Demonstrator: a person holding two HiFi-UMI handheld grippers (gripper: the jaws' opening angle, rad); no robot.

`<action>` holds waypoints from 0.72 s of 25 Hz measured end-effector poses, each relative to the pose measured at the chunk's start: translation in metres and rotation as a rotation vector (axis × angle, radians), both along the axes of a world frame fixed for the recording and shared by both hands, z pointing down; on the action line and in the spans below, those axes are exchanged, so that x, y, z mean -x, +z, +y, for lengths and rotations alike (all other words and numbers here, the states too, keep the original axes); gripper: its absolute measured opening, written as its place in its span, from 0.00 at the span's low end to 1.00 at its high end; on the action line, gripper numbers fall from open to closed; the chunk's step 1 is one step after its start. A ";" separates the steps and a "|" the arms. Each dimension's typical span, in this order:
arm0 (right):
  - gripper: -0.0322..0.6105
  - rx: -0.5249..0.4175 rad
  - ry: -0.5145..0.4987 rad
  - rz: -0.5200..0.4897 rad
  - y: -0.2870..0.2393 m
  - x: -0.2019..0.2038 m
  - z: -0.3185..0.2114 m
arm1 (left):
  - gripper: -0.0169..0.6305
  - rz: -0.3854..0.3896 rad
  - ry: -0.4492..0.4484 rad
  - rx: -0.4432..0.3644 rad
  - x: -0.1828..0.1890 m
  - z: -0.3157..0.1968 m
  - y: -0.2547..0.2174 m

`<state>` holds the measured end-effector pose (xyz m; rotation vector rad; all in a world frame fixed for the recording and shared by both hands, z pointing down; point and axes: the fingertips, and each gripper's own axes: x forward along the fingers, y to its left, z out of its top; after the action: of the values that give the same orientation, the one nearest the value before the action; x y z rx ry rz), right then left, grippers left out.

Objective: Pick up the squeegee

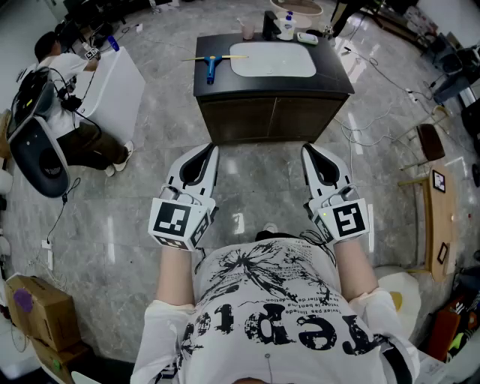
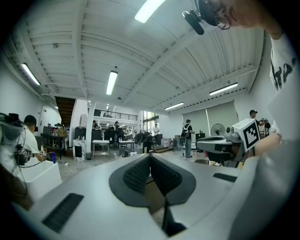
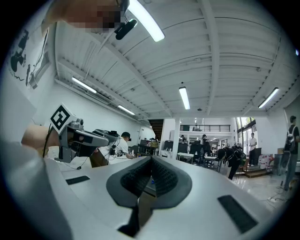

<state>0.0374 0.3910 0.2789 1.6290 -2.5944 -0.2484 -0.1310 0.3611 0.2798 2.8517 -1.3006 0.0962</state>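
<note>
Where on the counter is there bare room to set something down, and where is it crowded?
Bare: the counter's front strip between the basin and the front edge, and the right strip beside the basin. The left side holds the squeegee, with a little room at its front corner. Crowded: the back edge, with cup, tap and bottle.

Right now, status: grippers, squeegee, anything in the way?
Left gripper, right gripper: both shut, empty, level. Squeegee untouched on cabinet top, left of basin, ahead of both grippers. Only floor between.
</note>
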 end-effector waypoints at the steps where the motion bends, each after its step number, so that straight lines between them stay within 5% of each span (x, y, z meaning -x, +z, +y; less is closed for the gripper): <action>1: 0.07 -0.001 0.001 0.001 0.000 0.002 0.001 | 0.05 -0.001 0.000 0.000 0.002 0.001 0.000; 17: 0.07 -0.005 0.020 -0.023 0.004 0.032 0.008 | 0.05 0.040 0.013 0.015 0.022 0.008 0.009; 18: 0.07 -0.002 0.022 -0.027 0.006 0.033 0.007 | 0.20 0.048 0.013 0.010 0.021 0.007 0.010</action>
<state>0.0049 0.3984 0.2851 1.6720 -2.5955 -0.2289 -0.1524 0.3679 0.2894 2.8360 -1.2687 0.0343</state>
